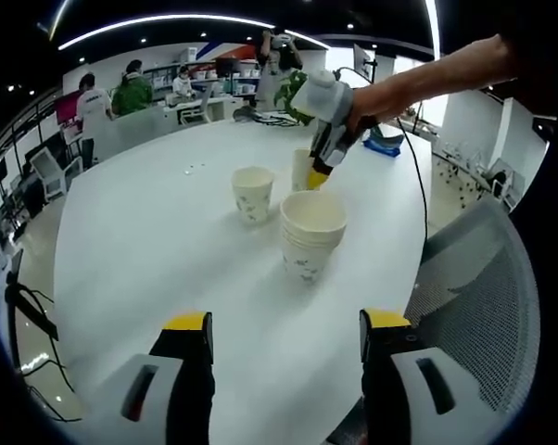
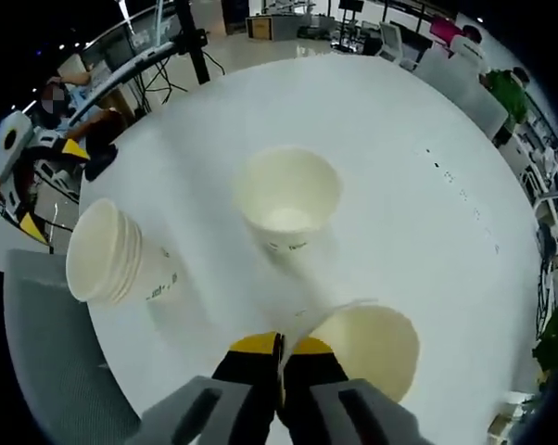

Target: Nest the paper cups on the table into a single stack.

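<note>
standing: two single cups (image 2: 289,199) (image 2: 367,345), one stack (image 2: 107,252) of perhaps four.

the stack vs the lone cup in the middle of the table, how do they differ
The stack is several cups nested, with layered rims; the lone cup is a single cup. The stack sits nearer the table edge by the chair; the lone cup stands farther in. Neither is held: the right gripper is shut on a third cup, while the left gripper is open. Both are upright white paper cups with small prints.
</note>
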`<act>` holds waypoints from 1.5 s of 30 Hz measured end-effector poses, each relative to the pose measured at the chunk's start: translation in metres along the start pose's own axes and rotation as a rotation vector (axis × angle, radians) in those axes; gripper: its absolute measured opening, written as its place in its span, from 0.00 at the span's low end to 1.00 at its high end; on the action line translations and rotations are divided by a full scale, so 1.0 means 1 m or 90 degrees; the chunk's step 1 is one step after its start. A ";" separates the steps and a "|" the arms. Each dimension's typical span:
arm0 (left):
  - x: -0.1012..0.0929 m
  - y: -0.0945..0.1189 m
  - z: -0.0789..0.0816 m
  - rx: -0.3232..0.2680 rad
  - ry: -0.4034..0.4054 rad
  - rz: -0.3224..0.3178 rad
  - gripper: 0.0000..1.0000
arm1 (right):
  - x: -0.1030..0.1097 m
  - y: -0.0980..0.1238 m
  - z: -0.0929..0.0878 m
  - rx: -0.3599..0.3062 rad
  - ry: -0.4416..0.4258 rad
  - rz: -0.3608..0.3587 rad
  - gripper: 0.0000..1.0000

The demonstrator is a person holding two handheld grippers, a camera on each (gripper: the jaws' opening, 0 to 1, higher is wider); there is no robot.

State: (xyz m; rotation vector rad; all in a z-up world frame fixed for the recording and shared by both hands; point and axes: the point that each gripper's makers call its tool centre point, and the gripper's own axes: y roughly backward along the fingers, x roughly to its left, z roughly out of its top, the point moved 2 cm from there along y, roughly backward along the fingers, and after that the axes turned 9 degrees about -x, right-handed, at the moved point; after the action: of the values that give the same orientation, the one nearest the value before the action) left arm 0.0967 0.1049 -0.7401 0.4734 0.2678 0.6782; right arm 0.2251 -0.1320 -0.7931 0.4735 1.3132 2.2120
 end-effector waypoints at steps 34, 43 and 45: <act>-0.001 -0.003 0.010 -0.011 -0.010 -0.007 0.63 | 0.015 0.071 0.043 -0.078 0.015 -0.017 0.00; -0.001 -0.006 0.011 -0.012 -0.012 -0.010 0.63 | 0.037 0.081 0.052 -0.081 0.049 0.012 0.00; 0.000 -0.007 0.010 -0.012 -0.013 -0.010 0.63 | 0.044 0.083 0.056 -0.082 0.063 0.019 0.00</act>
State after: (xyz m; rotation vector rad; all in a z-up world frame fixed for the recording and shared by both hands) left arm 0.1048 0.0970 -0.7346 0.4590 0.2454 0.6597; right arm 0.1984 -0.0991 -0.6922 0.3416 1.2113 2.3545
